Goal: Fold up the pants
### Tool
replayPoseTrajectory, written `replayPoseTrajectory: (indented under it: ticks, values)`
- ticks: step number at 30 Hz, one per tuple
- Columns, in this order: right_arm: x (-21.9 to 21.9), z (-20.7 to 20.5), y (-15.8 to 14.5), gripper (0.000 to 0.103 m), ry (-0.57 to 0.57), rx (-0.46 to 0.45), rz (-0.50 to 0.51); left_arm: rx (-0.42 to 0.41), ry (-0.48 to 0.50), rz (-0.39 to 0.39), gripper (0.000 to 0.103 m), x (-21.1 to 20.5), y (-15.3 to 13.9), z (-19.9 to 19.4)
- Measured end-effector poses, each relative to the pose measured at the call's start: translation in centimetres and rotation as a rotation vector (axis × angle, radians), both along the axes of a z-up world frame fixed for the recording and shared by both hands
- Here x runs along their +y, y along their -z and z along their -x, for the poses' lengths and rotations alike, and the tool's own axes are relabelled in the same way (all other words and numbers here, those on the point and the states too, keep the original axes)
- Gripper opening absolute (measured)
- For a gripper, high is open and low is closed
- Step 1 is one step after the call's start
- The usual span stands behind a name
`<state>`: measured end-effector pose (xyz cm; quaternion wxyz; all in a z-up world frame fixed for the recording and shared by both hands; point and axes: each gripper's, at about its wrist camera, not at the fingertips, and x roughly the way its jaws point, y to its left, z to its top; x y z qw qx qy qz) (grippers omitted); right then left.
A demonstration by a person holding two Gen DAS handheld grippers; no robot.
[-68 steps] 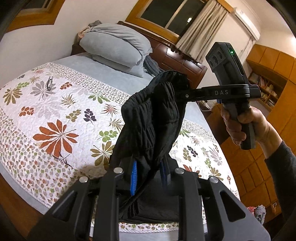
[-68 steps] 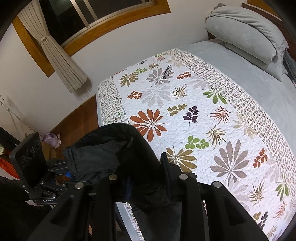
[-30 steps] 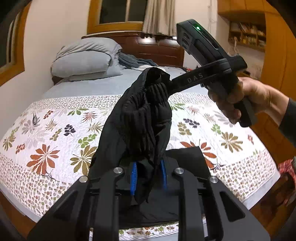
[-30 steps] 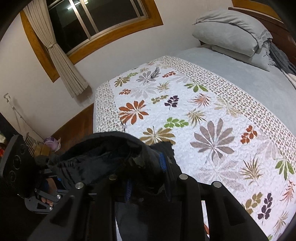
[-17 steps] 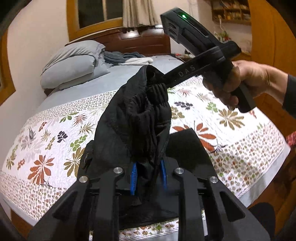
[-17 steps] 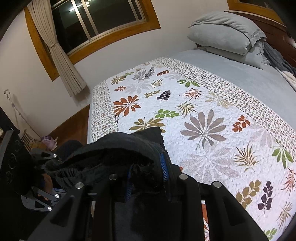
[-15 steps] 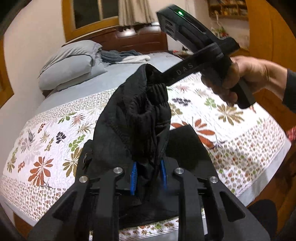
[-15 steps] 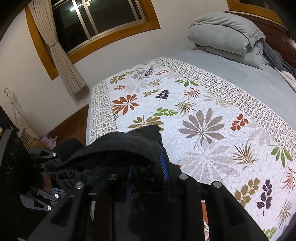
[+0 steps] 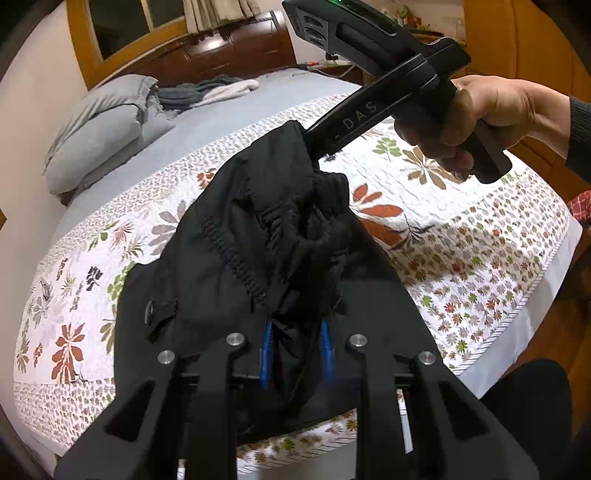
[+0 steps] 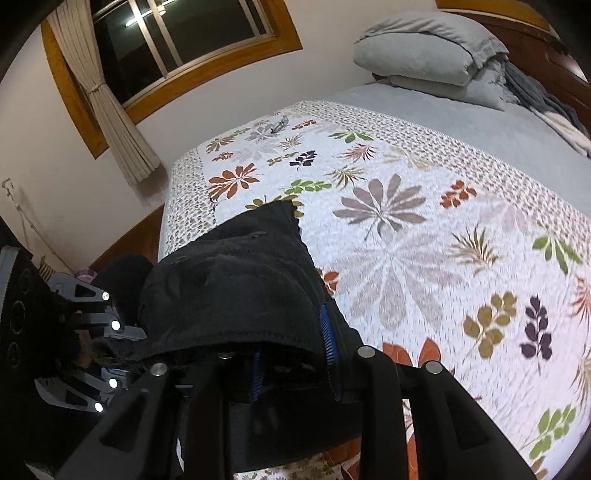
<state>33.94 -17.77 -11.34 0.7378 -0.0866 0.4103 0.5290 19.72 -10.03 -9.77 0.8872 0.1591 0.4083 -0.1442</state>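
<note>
the left gripper is clamped on bunched black fabric pants, which rise ahead of its blue pads. the right gripper pinches the same garment, draped over its fingers above the white leaf-patterned quilt.

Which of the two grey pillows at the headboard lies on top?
The fuller, plumper grey pillow lies on top; the flatter pillow is pressed beneath it, only its edge showing.

one pants, two pillows, one quilt, one window
</note>
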Motion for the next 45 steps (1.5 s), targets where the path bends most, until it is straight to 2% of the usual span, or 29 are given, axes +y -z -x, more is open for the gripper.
replayPoseTrajectory:
  ticks: [13, 27, 31, 33, 35, 39, 45]
  values:
    - [-2.5, 0.4, 3.2, 0.028, 0.034, 0.035, -0.014, 0.061, 0.029, -0.053, 0.019, -1.8, 2.4, 0.0]
    - [-4.0, 0.6, 5.5, 0.028, 0.126, 0.07, 0.015, 0.103, 0.044, -0.067, 0.022, -2.7, 4.5, 0.1]
    - [-4.0, 0.8, 5.3, 0.029, 0.173, 0.064, 0.052, 0.107, 0.044, -0.052, 0.027, -2.7, 4.6, 0.0]
    - [-4.2, 1.0, 5.3, 0.03, 0.194, 0.06, 0.073, 0.114, 0.048, -0.03, 0.033, -2.6, 4.7, 0.2]
    - [-4.6, 1.2, 5.1, 0.031, 0.23, 0.061, 0.099, 0.121, 0.053, 0.009, 0.045, -2.2, 4.4, 0.3]
    - [-5.9, 1.9, 4.7, 0.032, 0.311, 0.072, 0.145, 0.098, 0.036, 0.017, 0.052, -1.2, 3.8, 1.2]
    - [-8.0, 4.4, 1.7, 0.033, 0.439, 0.063, 0.082, 0.062, 0.017, 0.04, 0.059, 0.9, 1.7, 2.6]
